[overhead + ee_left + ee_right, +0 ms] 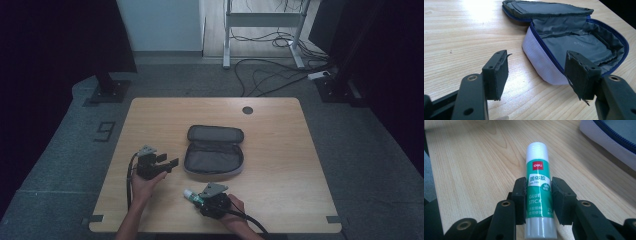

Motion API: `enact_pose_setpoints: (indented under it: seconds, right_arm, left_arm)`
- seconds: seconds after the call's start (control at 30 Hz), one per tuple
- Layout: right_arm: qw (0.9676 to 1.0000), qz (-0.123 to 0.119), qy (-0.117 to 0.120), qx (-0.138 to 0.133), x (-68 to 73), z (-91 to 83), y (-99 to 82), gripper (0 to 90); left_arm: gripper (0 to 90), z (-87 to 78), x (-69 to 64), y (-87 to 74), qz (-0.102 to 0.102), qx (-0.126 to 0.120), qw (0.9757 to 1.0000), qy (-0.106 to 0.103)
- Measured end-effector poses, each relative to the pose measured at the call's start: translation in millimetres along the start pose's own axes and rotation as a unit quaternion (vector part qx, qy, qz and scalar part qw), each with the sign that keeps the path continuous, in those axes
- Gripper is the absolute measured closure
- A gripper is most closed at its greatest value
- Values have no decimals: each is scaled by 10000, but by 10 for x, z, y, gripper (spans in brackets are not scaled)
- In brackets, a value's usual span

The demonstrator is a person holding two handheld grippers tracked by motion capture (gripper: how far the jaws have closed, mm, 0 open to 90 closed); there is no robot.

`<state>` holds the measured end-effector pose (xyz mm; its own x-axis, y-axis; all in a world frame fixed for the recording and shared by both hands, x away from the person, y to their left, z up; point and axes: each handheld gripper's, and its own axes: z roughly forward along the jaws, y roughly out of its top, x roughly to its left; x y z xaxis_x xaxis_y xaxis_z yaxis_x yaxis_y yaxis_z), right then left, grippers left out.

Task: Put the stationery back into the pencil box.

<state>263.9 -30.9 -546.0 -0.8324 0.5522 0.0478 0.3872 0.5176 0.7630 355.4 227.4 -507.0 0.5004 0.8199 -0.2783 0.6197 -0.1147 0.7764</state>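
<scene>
A green glue stick (537,170) with a white cap lies on the wooden table (285,160), near its front edge. My right gripper (538,187) is shut on it, one pad against each side of the tube. From above, the glue stick (190,194) pokes out to the left of the right gripper (198,200). An open grey pencil case (214,156) with a blue zip sits mid-table, lid folded back. My left gripper (168,162) is open with nothing between its jaws, just left of the case. In its own view the left gripper (537,68) points at the case's white side (541,57).
A round cable hole (247,110) marks the table's far edge. Beyond the table, cables (270,75) sprawl over the grey floor by a white desk frame (226,35). A black stand base (107,91) sits at the far left.
</scene>
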Motion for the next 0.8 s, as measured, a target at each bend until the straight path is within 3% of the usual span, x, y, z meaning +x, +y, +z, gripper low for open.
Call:
enact_pose_setpoints:
  seconds: [0.2,0.8]
  right_arm:
    - [10000,1,34,-9,-13,-26,6,647]
    - [9992,71,20,-397,-84,-247,101,647]
  left_arm:
    - [366,-28,14,6,-32,-59,10000,20]
    - [365,-11,11,0,-4,13,10000,9]
